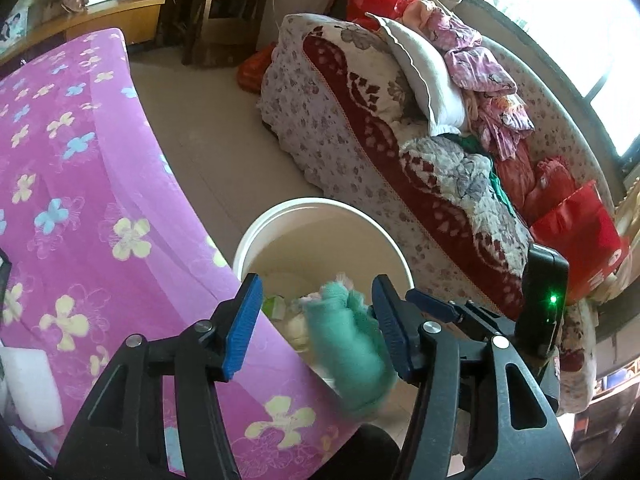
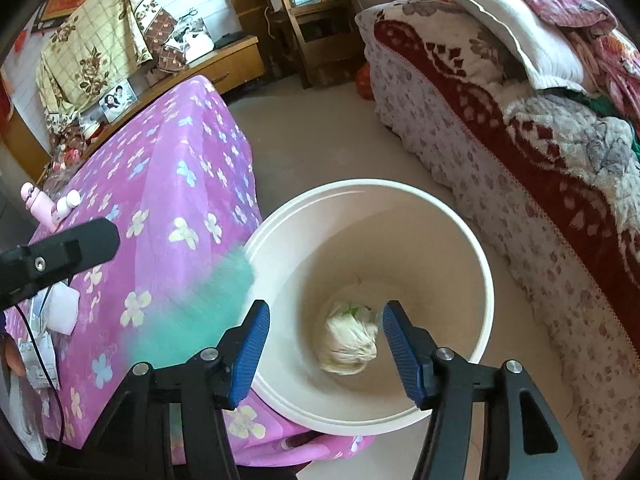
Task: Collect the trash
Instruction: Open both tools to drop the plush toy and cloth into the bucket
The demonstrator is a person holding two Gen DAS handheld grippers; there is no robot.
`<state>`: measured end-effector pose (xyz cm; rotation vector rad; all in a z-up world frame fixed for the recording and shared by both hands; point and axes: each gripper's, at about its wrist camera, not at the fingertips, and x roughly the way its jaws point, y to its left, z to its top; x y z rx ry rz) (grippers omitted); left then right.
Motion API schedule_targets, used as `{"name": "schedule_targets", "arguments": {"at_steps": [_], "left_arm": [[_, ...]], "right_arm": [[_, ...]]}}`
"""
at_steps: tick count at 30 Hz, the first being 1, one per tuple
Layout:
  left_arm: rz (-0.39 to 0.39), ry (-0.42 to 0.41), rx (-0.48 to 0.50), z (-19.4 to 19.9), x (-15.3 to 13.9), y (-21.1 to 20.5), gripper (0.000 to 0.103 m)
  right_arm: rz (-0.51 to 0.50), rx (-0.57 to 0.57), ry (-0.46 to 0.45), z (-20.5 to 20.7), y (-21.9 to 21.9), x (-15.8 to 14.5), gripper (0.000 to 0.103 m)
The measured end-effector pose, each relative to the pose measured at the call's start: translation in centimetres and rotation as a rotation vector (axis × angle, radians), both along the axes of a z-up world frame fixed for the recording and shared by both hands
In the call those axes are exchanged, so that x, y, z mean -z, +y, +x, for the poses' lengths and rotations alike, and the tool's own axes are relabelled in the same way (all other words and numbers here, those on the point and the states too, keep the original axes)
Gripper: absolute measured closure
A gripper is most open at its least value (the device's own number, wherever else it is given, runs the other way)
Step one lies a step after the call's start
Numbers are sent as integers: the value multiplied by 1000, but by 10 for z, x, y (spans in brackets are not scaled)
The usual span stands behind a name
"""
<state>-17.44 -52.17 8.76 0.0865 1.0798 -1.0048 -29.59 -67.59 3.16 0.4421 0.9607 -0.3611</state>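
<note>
A white round bin (image 1: 320, 205) (image 2: 476, 248) stands on the floor beside the pink flowered table (image 1: 80, 184) (image 2: 168, 184). A crumpled pale wad (image 2: 350, 340) lies at its bottom, also visible in the left wrist view (image 1: 298, 328). A blurred teal fluffy piece (image 1: 352, 344) is in the air between my left gripper's (image 1: 316, 324) open jaws, above the bin; it shows as a teal blur in the right wrist view (image 2: 200, 308). My right gripper (image 2: 324, 344) is open and empty over the bin. Its black body shows in the left wrist view (image 1: 544, 300).
A sofa (image 1: 340, 120) (image 2: 500, 160) piled with blankets, a pillow and clothes runs along the right. White foam (image 1: 32, 388) (image 2: 62, 310) and papers (image 2: 40, 360) lie on the table's near end, pink bottles (image 2: 38, 202) at its far side. A wooden cabinet (image 2: 224, 60) and chair (image 2: 316, 20) stand behind.
</note>
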Motion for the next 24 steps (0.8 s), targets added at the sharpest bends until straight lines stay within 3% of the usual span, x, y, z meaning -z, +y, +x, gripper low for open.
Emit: {"name": "schedule_targets", "arguments": {"at_steps": [15, 24], "left_arm": [[77, -175, -106, -1, -13, 34, 48], [78, -207, -160, 2, -22, 64, 48]], "right_arm": [[3, -32, 11, 6, 19, -1, 46], [-17, -56, 0, 12, 38, -14, 46]]}}
